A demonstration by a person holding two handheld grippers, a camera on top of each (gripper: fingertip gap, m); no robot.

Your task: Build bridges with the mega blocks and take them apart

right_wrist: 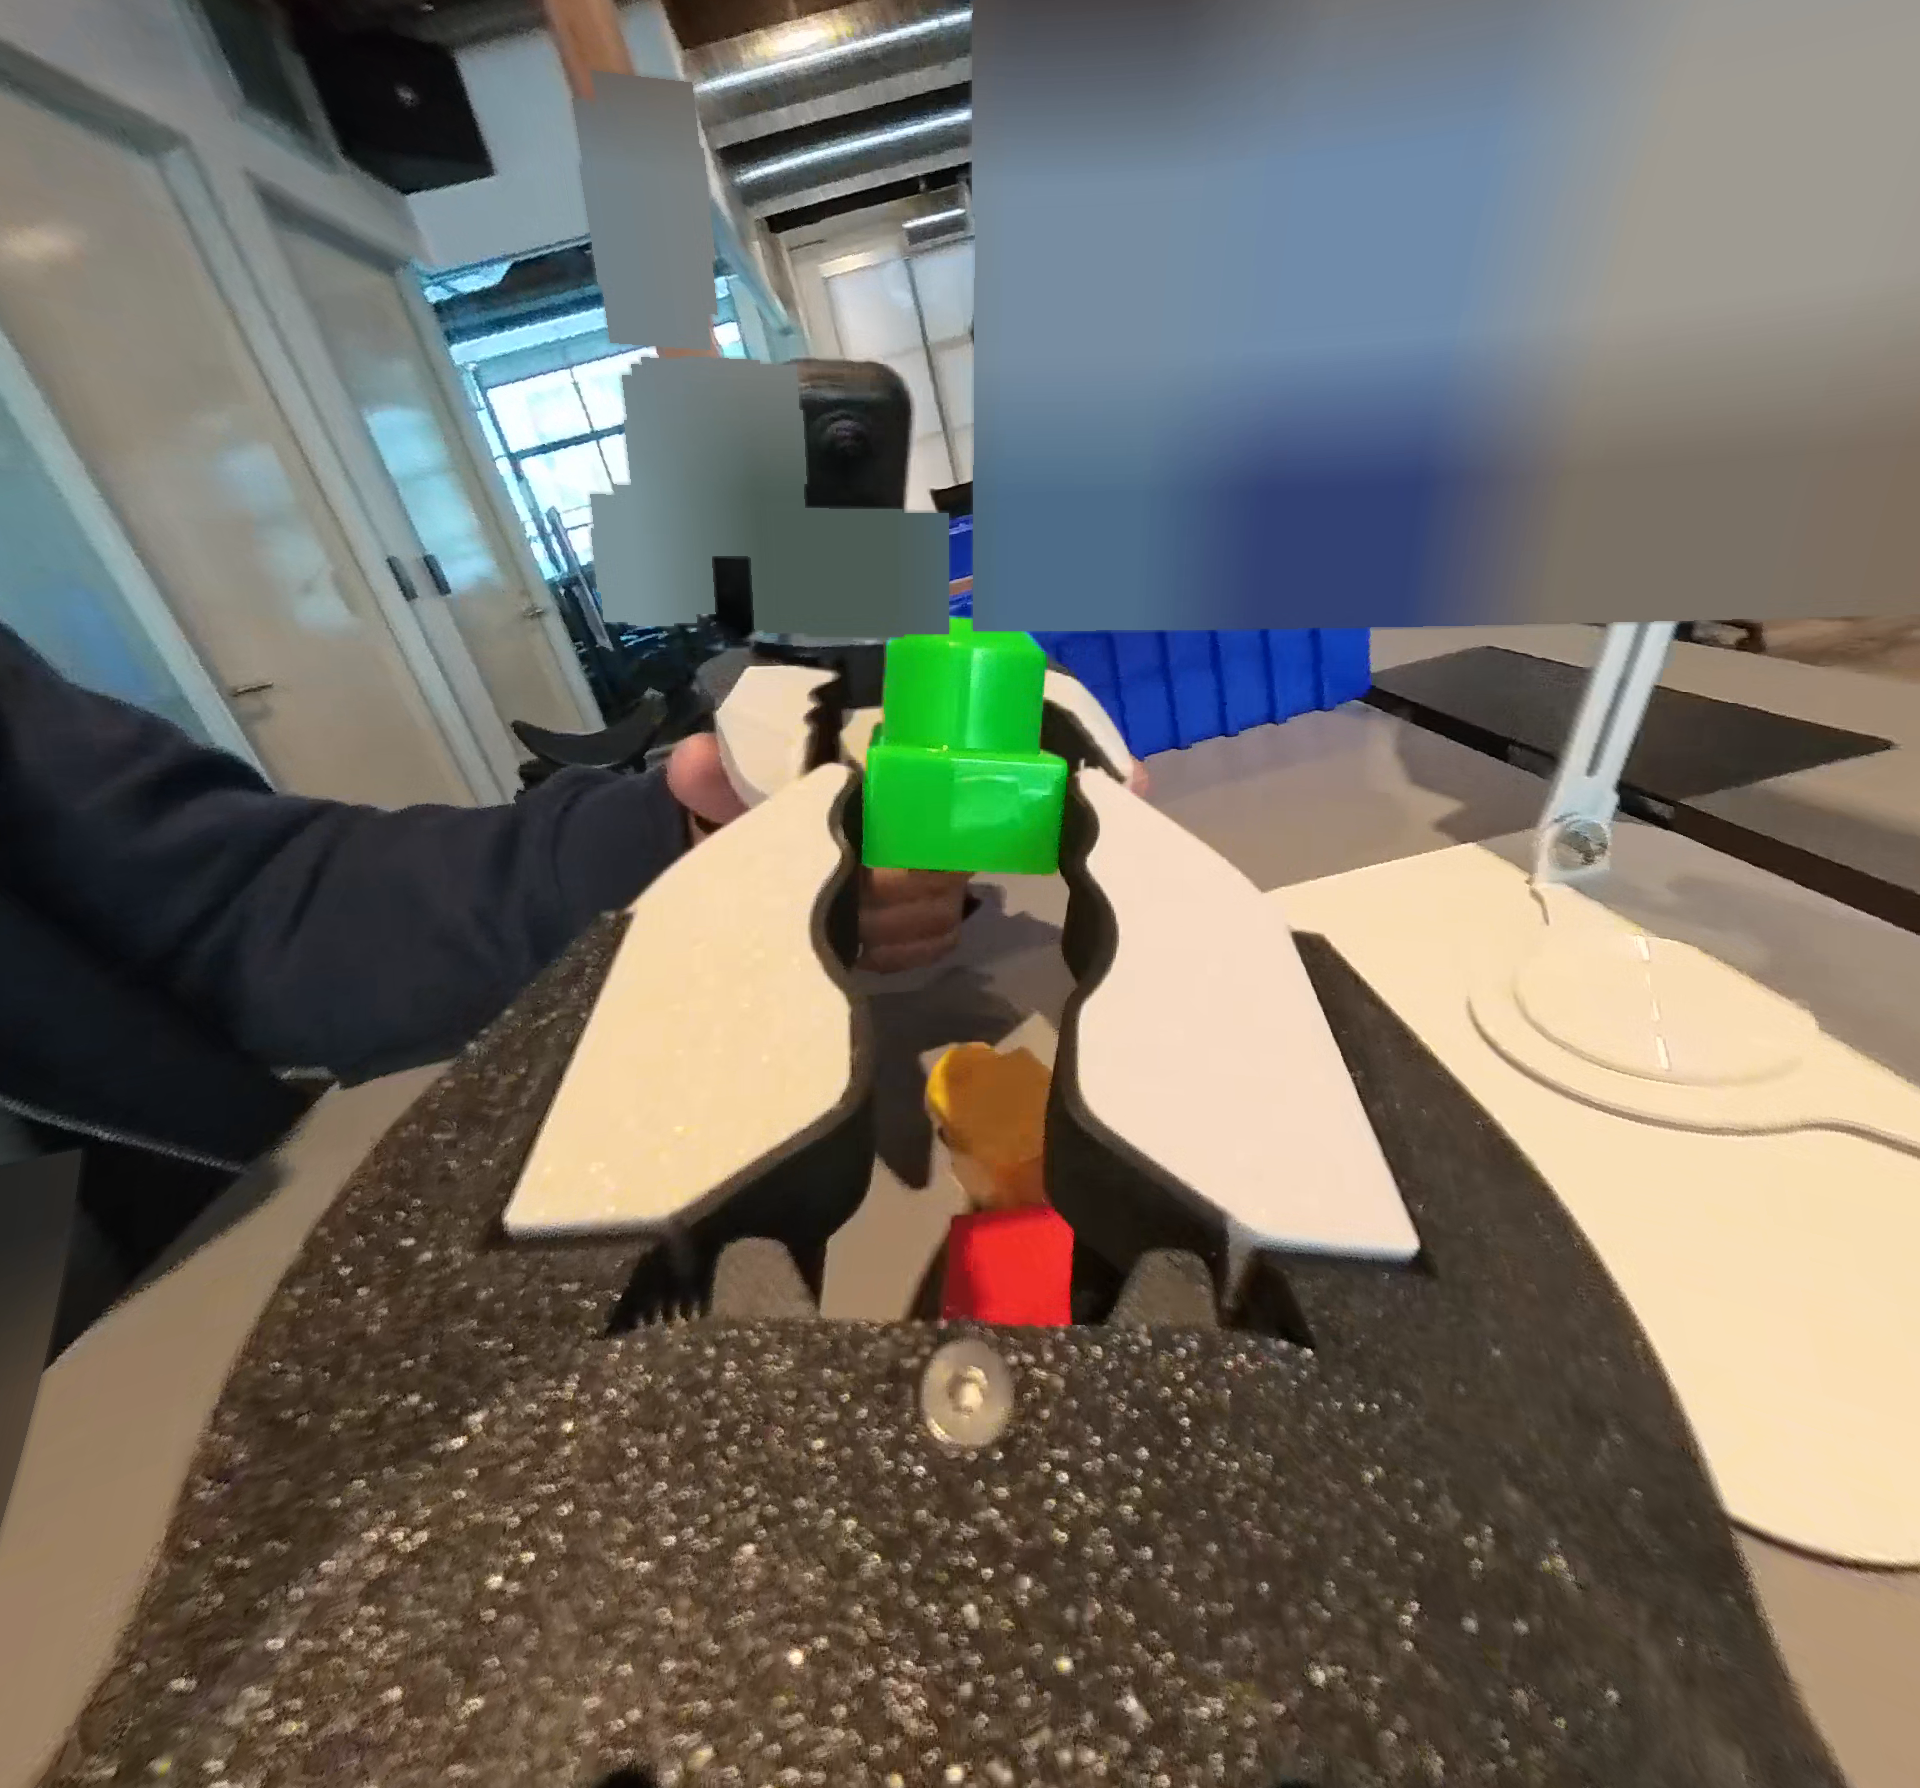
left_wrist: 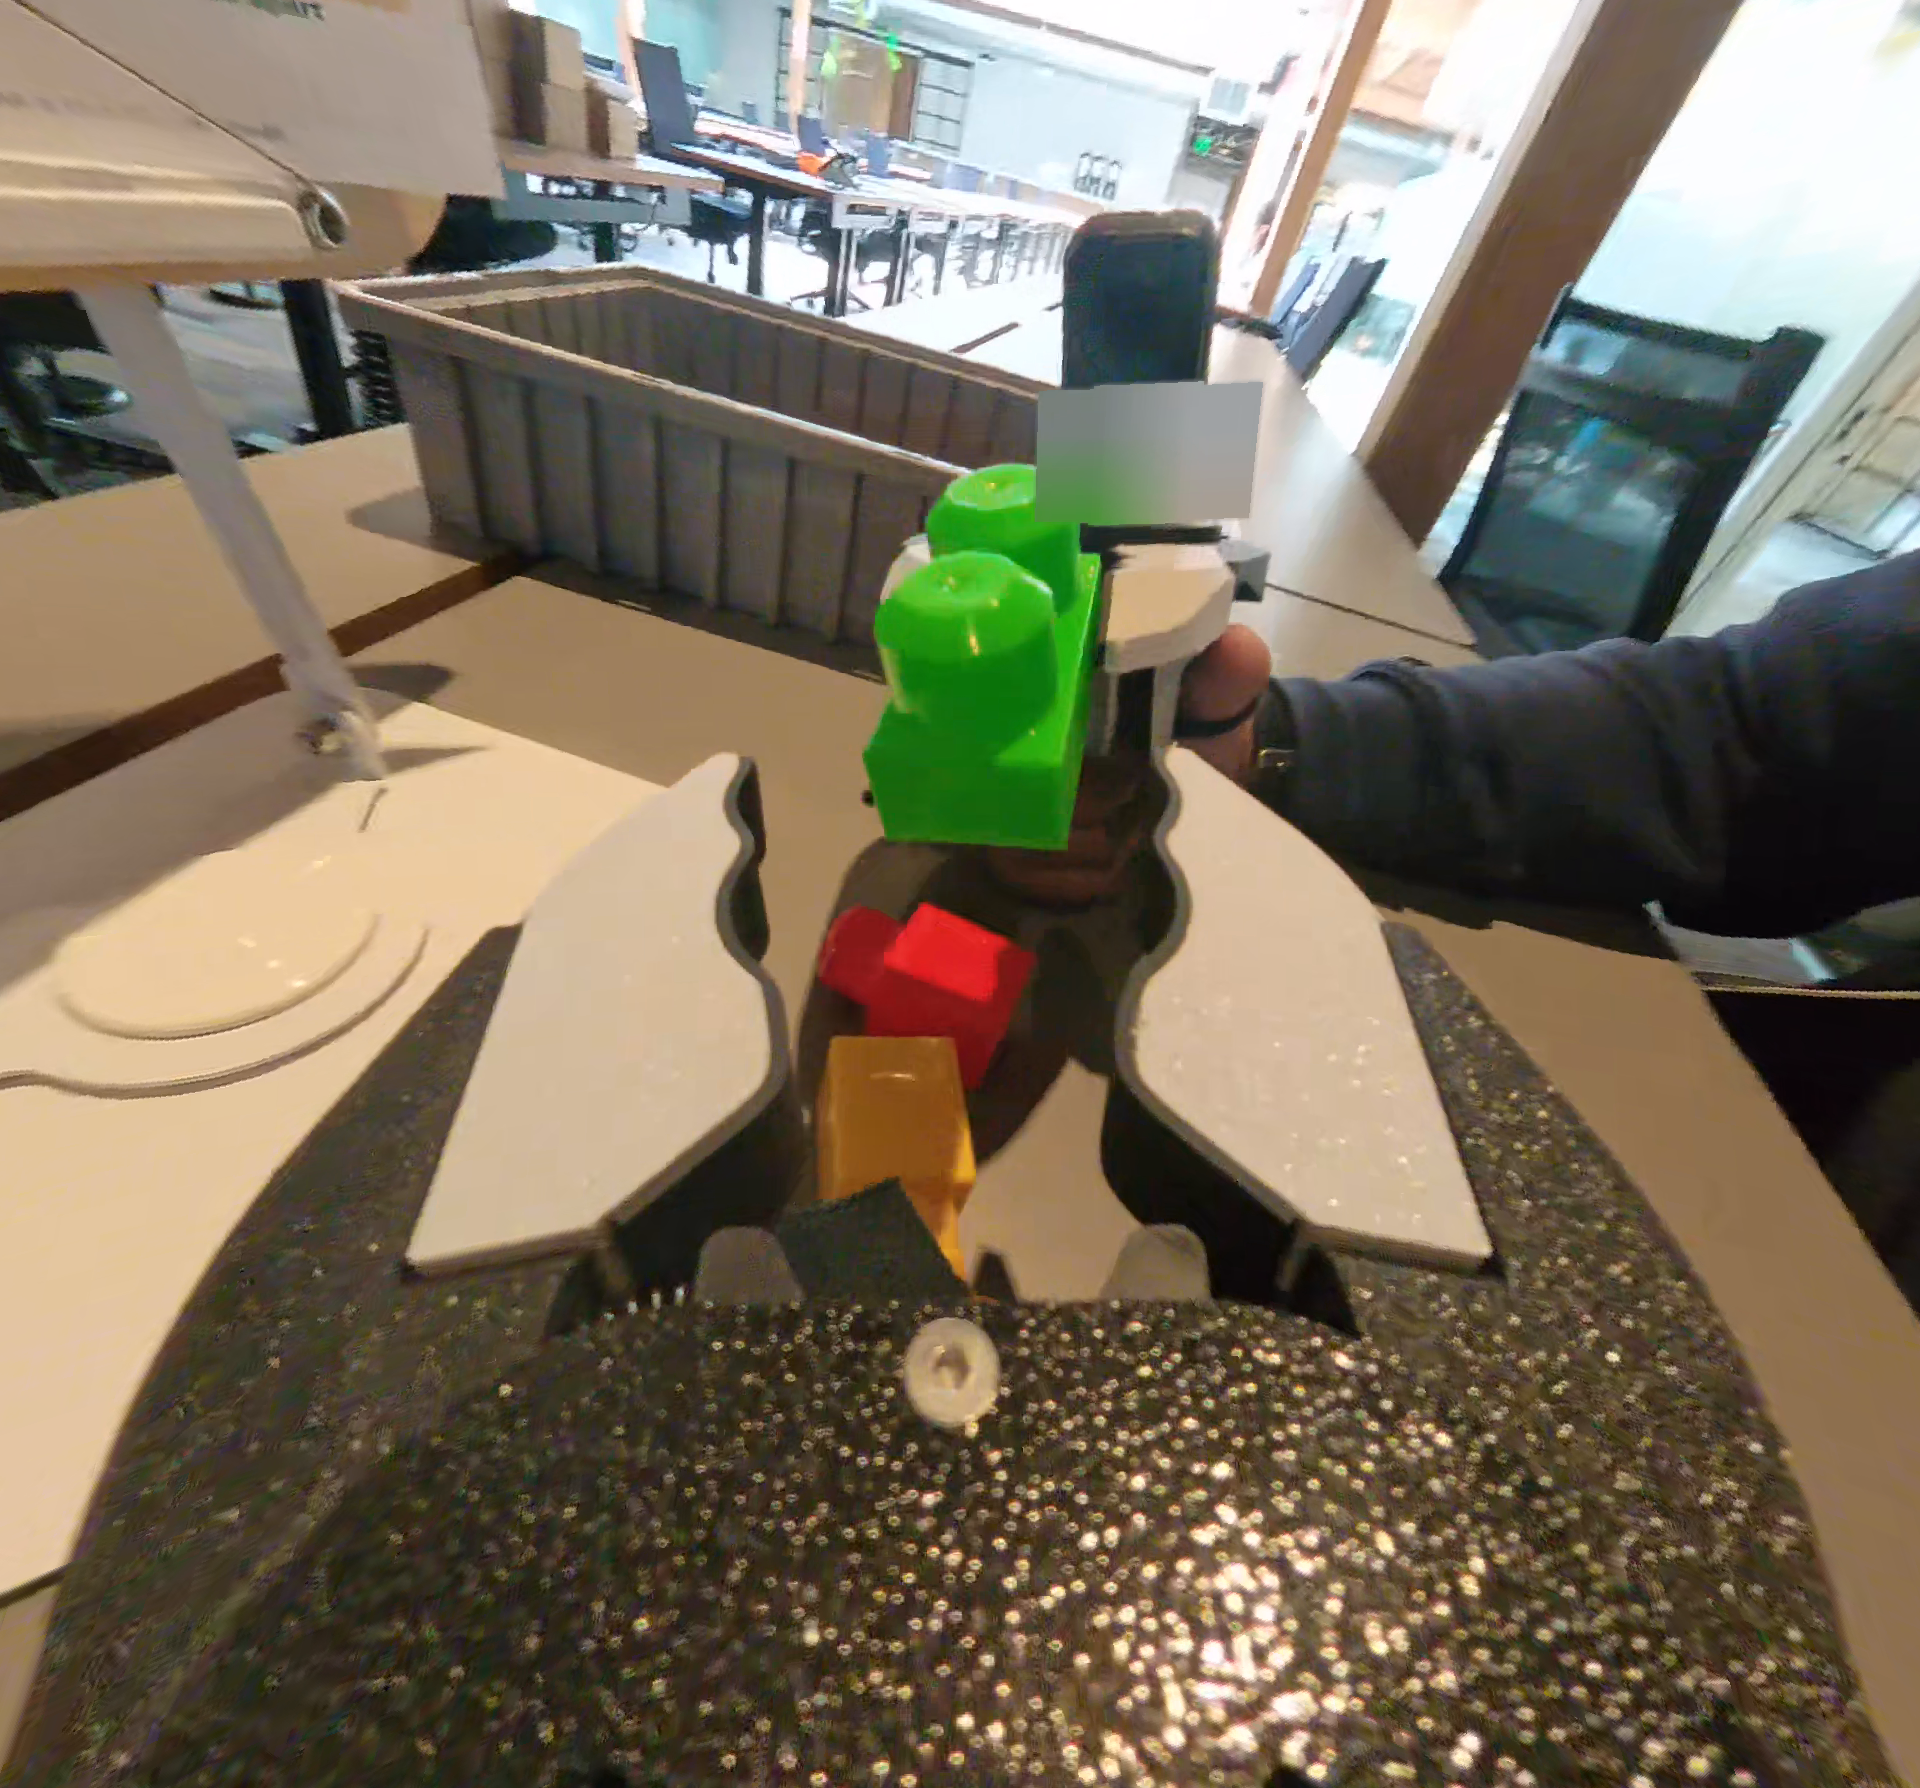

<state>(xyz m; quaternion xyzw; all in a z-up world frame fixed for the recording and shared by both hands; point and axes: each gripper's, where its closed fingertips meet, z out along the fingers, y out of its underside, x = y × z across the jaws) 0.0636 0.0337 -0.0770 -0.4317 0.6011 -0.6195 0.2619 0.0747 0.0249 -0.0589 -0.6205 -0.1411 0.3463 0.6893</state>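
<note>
A green two-stud block (left_wrist: 977,699) is held in the air above the table. My right gripper (right_wrist: 961,803) is shut on the green block (right_wrist: 961,782) at its fingertips. In the left wrist view the right gripper's white finger (left_wrist: 1164,616) shows at the block's right side, with a hand behind it. My left gripper (left_wrist: 961,782) is open, its fingertips on either side of the block's near end, not touching it. A red block (left_wrist: 935,980) and a yellow block (left_wrist: 894,1125) lie on the table below. Both show in the right wrist view, red (right_wrist: 1008,1260) and yellow (right_wrist: 992,1104).
A grey ribbed bin (left_wrist: 665,408) stands behind on the beige table (left_wrist: 582,678). A white lamp base (left_wrist: 218,949) and its arm are at the left; the base (right_wrist: 1642,1021) is at the right in the right wrist view. A blue bin (right_wrist: 1195,689) stands farther back. Only a small space, under 4 cm, lies between the two pairs of fingers.
</note>
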